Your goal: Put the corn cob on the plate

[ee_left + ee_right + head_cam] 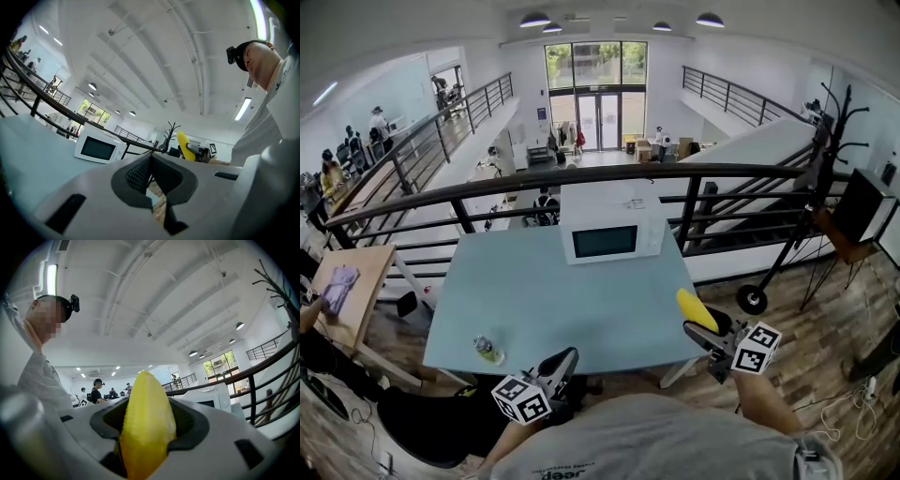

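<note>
the right gripper [711, 330] clamped the corn cob [696, 309] just off the table's [581, 300] right edge; the left gripper [566, 360] was closed, empty; no plate showed, so i'd locate it first, then lower gently

Microwave [612, 234] at table [534, 300] far edge, railing [581, 178] behind, seemingly a bottle [487, 350] near-left, corn cob [696, 310] by right edge

Corn cob [146, 423]: bright yellow, fine kernel rows. Right tongs [698, 328]: pale grey shell, black pads; right cube [757, 349]: black-and-white square markers. Left tongs [149, 161]: same grey, black ribbed pads; left cube [522, 398]: same pattern. Bench [534, 300]: plain pale blue-green. Microwave [611, 234]: white, dark window. Bottle [487, 350]: greenish. Railing [741, 170]: black. Floor [834, 328]: brown wood planks.
</note>
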